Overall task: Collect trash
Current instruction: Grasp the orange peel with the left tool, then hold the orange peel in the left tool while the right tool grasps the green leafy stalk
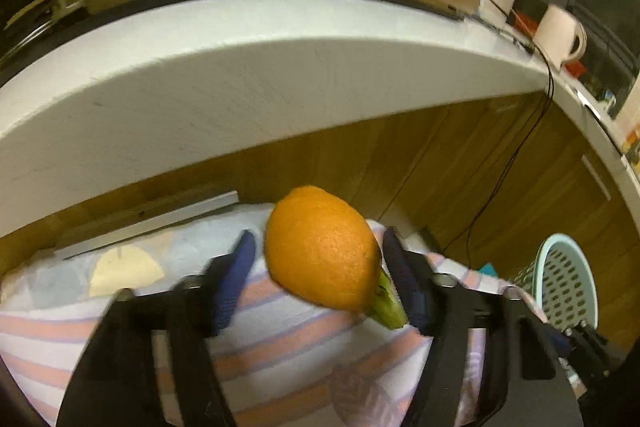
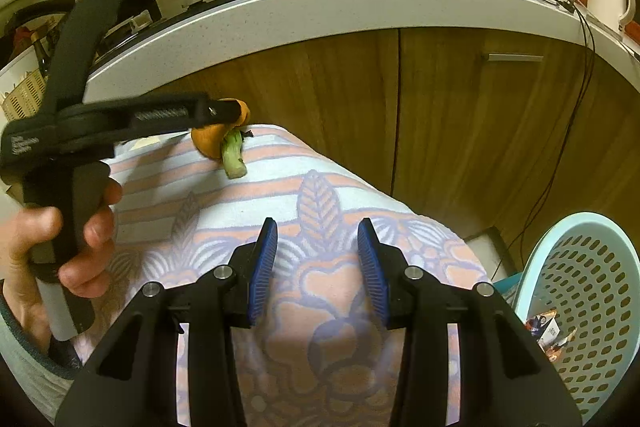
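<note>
Loosely between left gripper (image 1: 320, 267) jaws: orange peel (image 1: 320, 247), green stalk (image 1: 386, 303).

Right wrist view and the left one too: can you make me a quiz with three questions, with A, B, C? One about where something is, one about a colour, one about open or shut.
1. Where is the orange peel?
A. In the basket
B. Between the left gripper's fingers, over the striped cloth
C. On the counter beside the stove

2. What colour is the holed basket?
A. Light blue-green
B. Red
C. Black

3. How is the right gripper?
A. Shut on the peel
B. Shut on the cloth
C. Open, with nothing between its pads

Answers:
1 B: the left wrist view shows the peel between the two blue pads.
2 A: the right wrist view shows its pale blue-green rim and wall.
3 C: its pads stand apart, with only cloth behind the gap.
</note>
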### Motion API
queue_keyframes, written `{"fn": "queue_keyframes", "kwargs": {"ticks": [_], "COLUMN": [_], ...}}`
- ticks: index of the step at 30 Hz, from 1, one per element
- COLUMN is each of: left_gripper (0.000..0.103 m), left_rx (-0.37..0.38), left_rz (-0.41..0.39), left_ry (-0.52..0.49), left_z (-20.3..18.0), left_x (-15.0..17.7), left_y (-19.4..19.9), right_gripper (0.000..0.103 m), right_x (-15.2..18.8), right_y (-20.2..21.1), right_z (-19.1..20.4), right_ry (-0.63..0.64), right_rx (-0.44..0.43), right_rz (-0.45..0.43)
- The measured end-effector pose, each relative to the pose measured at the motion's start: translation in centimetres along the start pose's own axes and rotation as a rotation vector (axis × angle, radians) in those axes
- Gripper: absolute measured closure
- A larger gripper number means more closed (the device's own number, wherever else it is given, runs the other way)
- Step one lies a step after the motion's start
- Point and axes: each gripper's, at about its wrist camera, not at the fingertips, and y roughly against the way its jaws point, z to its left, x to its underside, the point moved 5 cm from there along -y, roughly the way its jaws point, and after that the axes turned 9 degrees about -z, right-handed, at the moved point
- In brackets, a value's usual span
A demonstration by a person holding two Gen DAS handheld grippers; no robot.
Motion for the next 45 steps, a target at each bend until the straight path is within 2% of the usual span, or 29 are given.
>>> {"fn": "queue_keyframes", "kwargs": {"ticks": [4,9,13,20,22,23,26,28,29,31,34,37,39,41,42,45], "left_gripper": [0.062,0.073,0.076,0.081,0.080,0.076,0.076,0.076,0.076,0.077,0.079,0.079,0.079,0.079,0.079,0.079], "left_rx": [0.026,0.081,0.128,0.132,0.132,0.119,0.063,0.029,0.028,0.016,0.014,-0.058,-0.037,-0.055,-0.060,-0.070], "left_rz": [-0.009,-0.041,-0.057,-0.041,-0.035,-0.030,-0.022,-0.014,-0.011,-0.024,-0.051,-0.100,-0.116,-0.161,-0.163,-0.166], "left_ry": [0.018,0.100,0.171,0.200,0.192,0.192,0.201,0.228,0.247,0.304,0.377,0.354,0.381,0.367,0.361,0.334], "left_z": [0.5,1.7,2.7,3.8,4.1,4.4,6.1,7.5,8.2,9.8,11.2,12.0,12.2,12.3,12.4,12.1], "left_x": [0.3,0.9,1.8,4.7,5.6,6.3,8.2,9.5,10.0,11.2,11.9,12.5,12.4,12.2,12.1,11.9], "left_y": [0.6,2.6,4.9,9.0,10.2,10.8,12.1,12.8,13.1,14.0,14.8,15.3,15.6,16.3,16.3,16.3], "right_gripper": [0.063,0.062,0.061,0.060,0.060,0.060,0.059,0.058,0.052,0.046,0.046,0.046,0.044,0.042,0.041,0.041], "right_x": [0.0,0.0,0.0,0.1,0.2,0.3,0.6,0.6,0.6,0.5,-0.2,-1.5,-2.1,-2.2,-2.1,-2.1], "right_y": [0.0,0.1,0.1,0.1,0.0,-0.1,-0.3,-0.4,-0.6,-1.1,-1.5,-2.2,-3.1,-4.6,-5.6,-5.4], "right_z": [-0.1,0.0,-0.2,-0.3,0.2,0.6,2.3,3.7,4.7,6.8,8.7,9.3,9.2,8.6,8.5,8.4], "right_ry": [-0.005,0.000,-0.008,-0.012,0.007,0.020,0.094,0.121,0.135,0.187,0.227,0.183,0.139,0.089,0.063,0.042], "right_rx": [-0.004,-0.004,-0.003,-0.007,-0.035,-0.057,-0.084,-0.144,-0.191,-0.246,-0.239,-0.243,-0.241,-0.266,-0.293,-0.350], "right_rz": [-0.001,-0.003,-0.003,0.003,0.020,0.032,0.059,0.086,0.113,0.150,0.141,0.119,0.120,0.161,0.200,0.224]}}
